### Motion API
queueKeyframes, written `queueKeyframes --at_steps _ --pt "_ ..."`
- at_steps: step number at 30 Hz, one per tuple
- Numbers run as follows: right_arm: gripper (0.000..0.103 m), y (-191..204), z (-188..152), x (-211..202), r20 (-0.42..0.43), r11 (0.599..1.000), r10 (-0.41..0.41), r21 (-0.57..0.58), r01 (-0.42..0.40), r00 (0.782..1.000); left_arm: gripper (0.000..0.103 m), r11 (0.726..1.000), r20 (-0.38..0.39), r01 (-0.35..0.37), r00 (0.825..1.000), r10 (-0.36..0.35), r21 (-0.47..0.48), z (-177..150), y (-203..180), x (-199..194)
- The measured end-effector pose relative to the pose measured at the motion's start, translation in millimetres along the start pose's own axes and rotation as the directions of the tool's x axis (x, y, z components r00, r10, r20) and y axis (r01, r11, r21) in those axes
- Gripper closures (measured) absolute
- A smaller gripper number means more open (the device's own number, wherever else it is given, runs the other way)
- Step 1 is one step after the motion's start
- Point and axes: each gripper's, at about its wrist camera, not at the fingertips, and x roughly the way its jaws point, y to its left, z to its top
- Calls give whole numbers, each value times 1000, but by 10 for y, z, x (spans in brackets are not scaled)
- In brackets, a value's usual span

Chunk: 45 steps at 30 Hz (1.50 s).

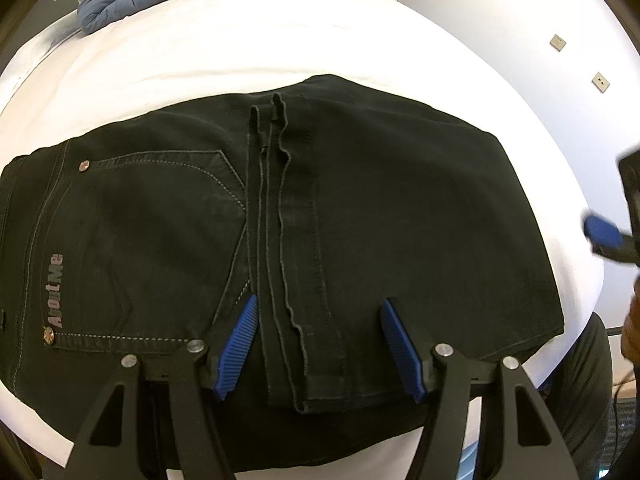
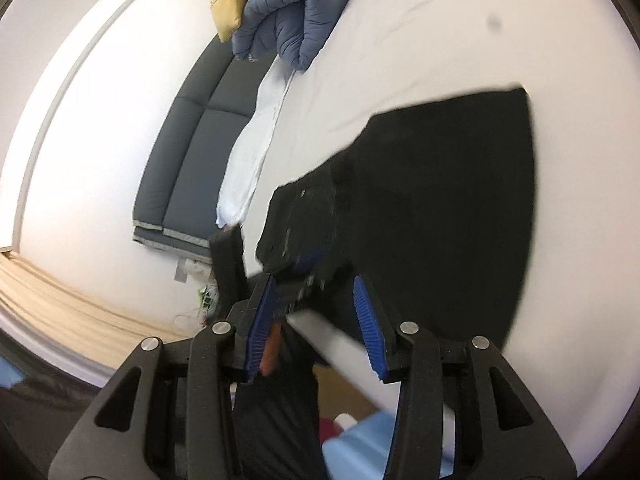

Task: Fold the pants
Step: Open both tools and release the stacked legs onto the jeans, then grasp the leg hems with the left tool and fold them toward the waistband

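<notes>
The black pants (image 1: 320, 216) lie folded on the white bed (image 1: 240, 40), so the left gripper (image 1: 318, 346) and right gripper (image 2: 316, 328) hang wide apart, holding nothing.

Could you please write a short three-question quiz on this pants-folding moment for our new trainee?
1. True or false: the left gripper is shut on the black pants.
2. Which surface do the pants lie on? A) white bed sheet B) wooden floor C) grey sofa
3. Fill in: the silver lettering beside the pants' back pocket reads "About ___".

Key: 1 false, its jaws stand open above the leg hems; 2 A; 3 Me.
</notes>
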Motion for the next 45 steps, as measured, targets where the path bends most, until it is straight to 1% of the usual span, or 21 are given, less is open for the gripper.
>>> queueKeyframes --at_steps 4,6,7,8,9,12,14,16,18,19,20,22,25,27,29,33,34,36,39,44,45 --pt "61 -199 203 362 -21 997 24 78 -22 999 38 1000 2 5 1000 -5 -5 -12 34 -25" --pt "52 -402 223 562 -49 991 -68 115 73 997 38 1000 1 9 1000 -9 -6 -9 54 -34" --pt "53 -533 205 685 -76 979 -137 143 147 988 38 1000 1 11 1000 -11 -6 -9 63 -35" --pt "58 -563 190 728 -70 977 -155 138 164 985 38 1000 1 12 1000 -12 -8 -12 74 -31" --pt "58 -524 176 737 -45 979 -169 106 173 984 38 1000 3 14 1000 -14 -10 -15 87 -29" --pt "57 -354 198 816 -74 971 -229 61 233 971 35 1000 9 23 1000 -22 -15 -25 117 -32" --pt "55 -274 231 801 -76 980 -158 106 166 984 34 1000 11 21 1000 -21 -10 -31 122 -31" --pt "52 -164 257 755 -17 990 -93 104 94 996 34 1000 15 22 1000 -22 -16 -38 139 -36" --pt "36 -168 270 825 -17 985 -136 103 137 991 34 999 21 27 999 -27 -26 -42 163 -54" --pt "35 -243 258 923 -52 975 -187 115 192 981 34 999 26 35 999 -35 -34 -52 185 -64" --pt "35 -337 214 974 -80 967 -216 119 225 973 34 997 38 57 998 -54 -60 -54 230 -108" --pt "35 -279 185 1009 -41 971 -230 50 232 972 34 987 63 91 995 -83 -131 -73 331 -220" --pt "35 -210 214 1044 -44 968 -246 43 247 968 29 963 167 110 983 -69 -247 -200 578 -545" --pt "35 -209 262 1039 -46 969 -226 94 229 973 25 929 260 142 964 -52 -340 -358 823 -804" --pt "35 -181 285 1054 -36 977 -151 146 154 988 23 887 341 188 940 -37 -423 -535 1089 -1034" --pt "35 63 377 1216 -26 990 -21 138 25 999 15 773 432 244 901 42 -585 -916 1727 -1327" --pt "35 122 399 1271 -34 990 -4 139 9 999 15 754 431 248 901 51 -609 -964 1828 -1333" --pt "35 233 451 1422 -51 990 11 141 -4 999 15 690 420 267 906 59 -672 -1073 2115 -1296" --pt "35 332 535 1608 -78 991 23 131 -13 997 15 617 438 324 898 38 -717 -1167 2362 -1211" --pt "35 490 544 1880 -110 992 35 125 -21 993 15 558 463 381 887 5 -737 -1135 2552 -1014" --pt "35 500 552 1917 -115 991 41 129 -26 993 15 535 459 391 888 -7 -749 -1126 2604 -948"
